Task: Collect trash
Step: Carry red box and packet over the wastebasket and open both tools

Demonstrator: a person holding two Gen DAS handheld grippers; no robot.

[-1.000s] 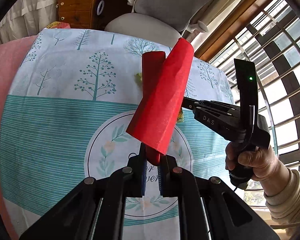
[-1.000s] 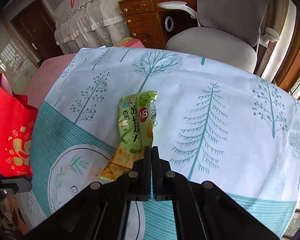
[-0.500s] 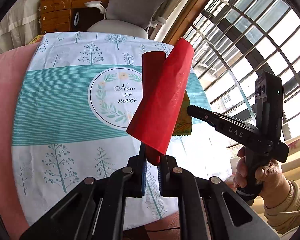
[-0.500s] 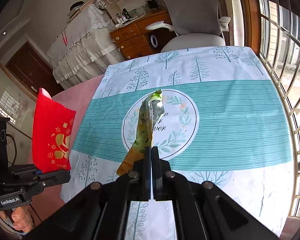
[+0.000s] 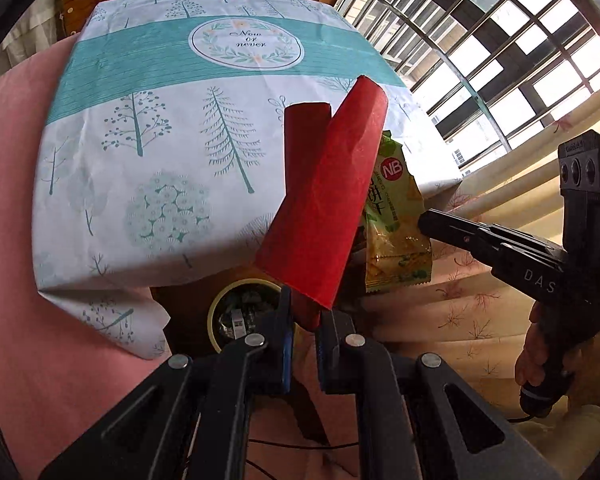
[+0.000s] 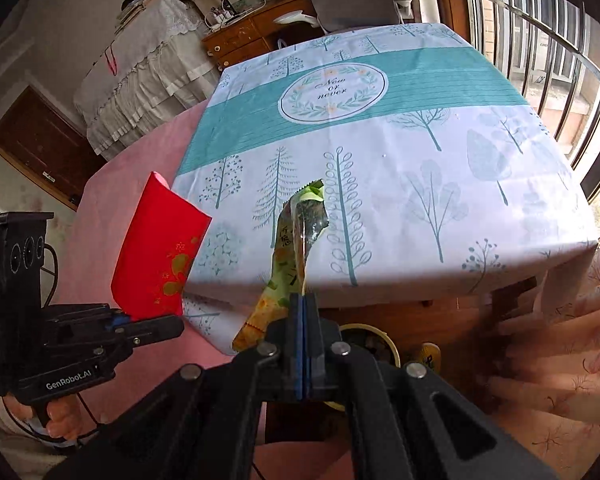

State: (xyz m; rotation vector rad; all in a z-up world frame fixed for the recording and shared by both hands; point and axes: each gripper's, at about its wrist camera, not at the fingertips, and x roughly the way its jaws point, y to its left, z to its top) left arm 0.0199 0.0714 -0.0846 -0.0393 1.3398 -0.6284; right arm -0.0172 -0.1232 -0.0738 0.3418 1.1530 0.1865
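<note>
snack wrapper (image 6: 296,240) is pinched in my right gripper (image 6: 303,308), fingers closed tight; my left gripper (image 5: 300,320) clamps a red envelope (image 5: 328,200) above the bin (image 5: 240,312).

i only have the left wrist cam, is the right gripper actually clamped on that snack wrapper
observer: yes. In the right wrist view the right gripper is shut on the snack wrapper, with its blue pads pressed together on the lower part.
operator: is it over the bin
observer: the bin shows its yellow rim just beyond that gripper, below the table edge. I cannot tell whether the wrapper is straight above it.
operator: whats on the other face of my red envelope
observer: the red envelope has gold print low on that face, just above where the left gripper pinches its bottom edge.
</note>
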